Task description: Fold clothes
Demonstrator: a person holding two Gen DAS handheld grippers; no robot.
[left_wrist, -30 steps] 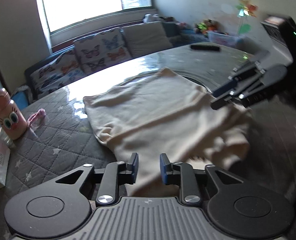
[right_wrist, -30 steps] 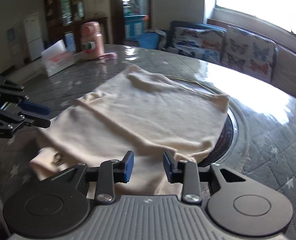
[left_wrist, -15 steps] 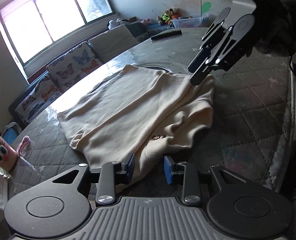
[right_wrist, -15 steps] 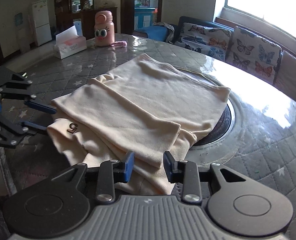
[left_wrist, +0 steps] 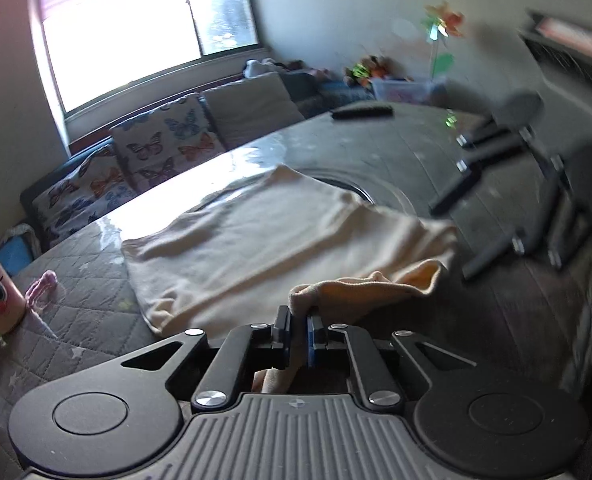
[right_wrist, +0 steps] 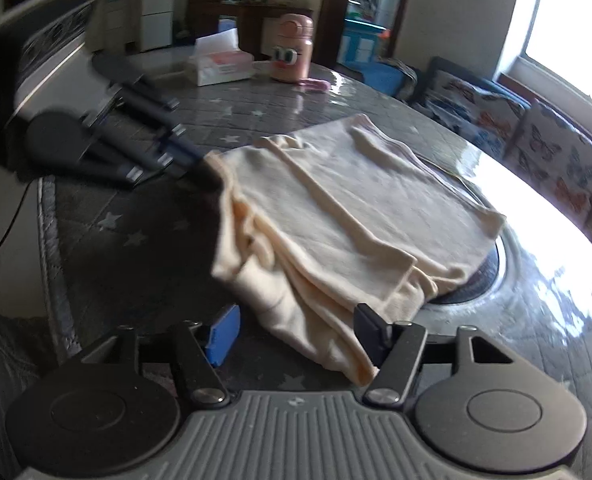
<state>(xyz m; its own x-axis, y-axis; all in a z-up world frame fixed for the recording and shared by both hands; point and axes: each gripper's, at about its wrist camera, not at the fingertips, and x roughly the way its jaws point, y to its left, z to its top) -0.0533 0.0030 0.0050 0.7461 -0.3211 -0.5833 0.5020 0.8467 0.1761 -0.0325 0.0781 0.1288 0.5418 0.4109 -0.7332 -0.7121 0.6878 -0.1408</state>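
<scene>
Cloth: a cream garment (right_wrist: 348,216) lies partly folded on the dark quilted table (right_wrist: 144,236), its far part over a round inset in the table top, its near edge bunched in loose layers.
Left gripper: the left gripper (left_wrist: 299,334) has just been closing – its jaws now pinch a corner of the garment's near edge, and the fabric stands up in a small fold between the pads.
Right gripper: the right gripper (right_wrist: 298,334) has just been opening – its jaws stand wide apart, with the garment's near corner between them; the pads do not press on it.
Blue pad: the blue pad (right_wrist: 225,336) of the right gripper is clear of the fabric.
Background: a pink bottle (right_wrist: 294,58) with cartoon eyes and a tissue box (right_wrist: 220,65) stand at the table's far side, well apart from the garment.
</scene>
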